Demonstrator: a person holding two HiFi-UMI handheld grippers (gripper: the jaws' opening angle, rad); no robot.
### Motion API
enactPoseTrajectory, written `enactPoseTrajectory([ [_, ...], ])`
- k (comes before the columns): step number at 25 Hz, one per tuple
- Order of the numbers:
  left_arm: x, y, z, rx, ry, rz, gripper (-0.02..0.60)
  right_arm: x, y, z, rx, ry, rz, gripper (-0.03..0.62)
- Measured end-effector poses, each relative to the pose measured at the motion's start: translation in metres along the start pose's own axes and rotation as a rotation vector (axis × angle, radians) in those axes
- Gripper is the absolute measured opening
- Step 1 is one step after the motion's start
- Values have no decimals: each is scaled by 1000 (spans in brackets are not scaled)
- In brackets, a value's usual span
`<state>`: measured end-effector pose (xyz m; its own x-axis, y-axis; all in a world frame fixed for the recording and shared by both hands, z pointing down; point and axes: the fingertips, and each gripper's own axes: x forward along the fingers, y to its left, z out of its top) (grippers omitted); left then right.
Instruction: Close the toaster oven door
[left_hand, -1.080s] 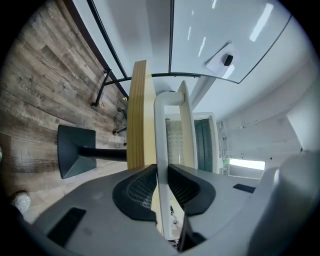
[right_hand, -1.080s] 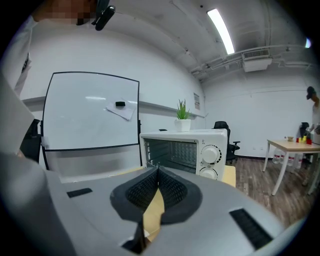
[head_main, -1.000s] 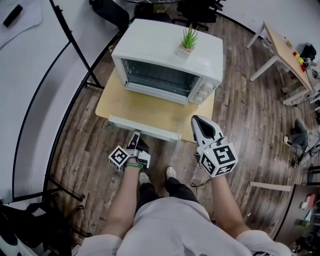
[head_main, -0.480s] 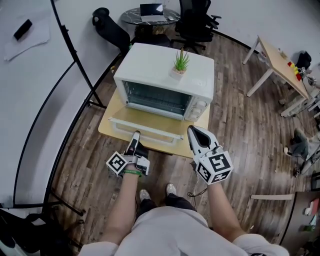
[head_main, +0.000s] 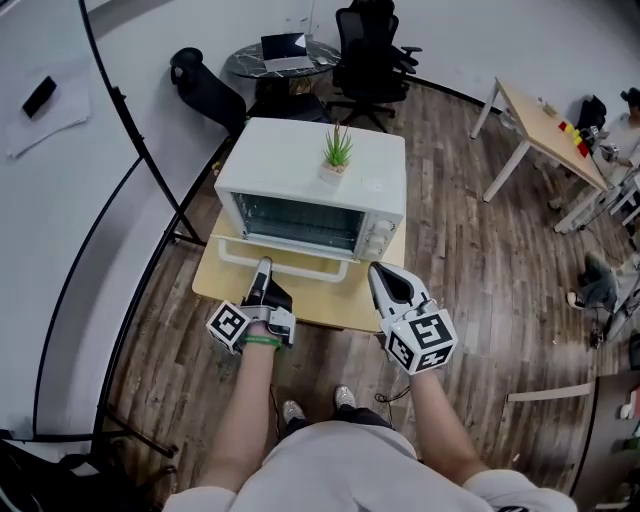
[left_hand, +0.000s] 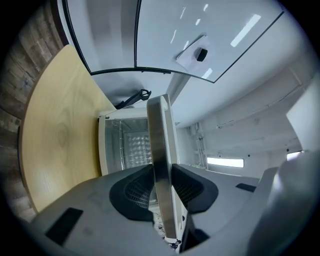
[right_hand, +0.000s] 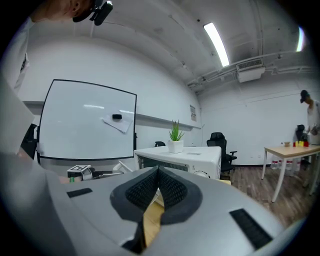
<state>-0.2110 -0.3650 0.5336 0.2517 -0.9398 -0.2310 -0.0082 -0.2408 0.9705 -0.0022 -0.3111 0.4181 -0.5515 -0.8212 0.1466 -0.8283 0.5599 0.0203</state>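
A white toaster oven (head_main: 310, 190) stands on a small wooden table (head_main: 330, 308). Its door (head_main: 285, 258) is tilted up, partly open, with the glass front still showing above it. My left gripper (head_main: 263, 270) is shut on the door's handle bar (left_hand: 159, 130), which runs between its pads (left_hand: 137, 187). Past the bar I see the oven's open inside (left_hand: 127, 150). My right gripper (head_main: 380, 278) hovers by the table's front right corner, shut and empty. In the right gripper view its pads (right_hand: 172, 190) meet, and the oven (right_hand: 185, 159) lies beyond.
A small potted plant (head_main: 336, 152) sits on the oven's top. Black office chairs (head_main: 372, 50) and a round table with a laptop (head_main: 280, 55) stand behind. A light desk (head_main: 540, 115) is at the right. A black whiteboard frame (head_main: 140, 160) runs along the left.
The door has swung up from lying flat toward the oven's front. My left gripper rose and moved forward with its handle. The right gripper stayed shut alongside.
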Motion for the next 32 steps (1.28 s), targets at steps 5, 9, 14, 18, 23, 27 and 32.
enactPoseTrajectory([
  [5,24,-11,4,1,-20,-10,112,3,-6,6,4,-14,-12,0],
  [9,42,-20,6,11,-22,-29,114,6,-10,8,7,-25,-24,0],
  [14,65,-20,9,14,-31,-3,114,11,-18,12,8,-34,-37,1],
  [18,81,-23,11,20,-22,-6,114,15,-24,14,7,-35,-47,1],
  [23,96,-25,13,17,-23,-12,114,20,-33,18,8,-44,-63,0],
  [27,99,-26,13,7,-26,-20,114,21,-38,20,8,-48,-71,2],
  [32,99,-27,12,0,-33,-33,114,20,-39,24,4,-53,-72,0],
])
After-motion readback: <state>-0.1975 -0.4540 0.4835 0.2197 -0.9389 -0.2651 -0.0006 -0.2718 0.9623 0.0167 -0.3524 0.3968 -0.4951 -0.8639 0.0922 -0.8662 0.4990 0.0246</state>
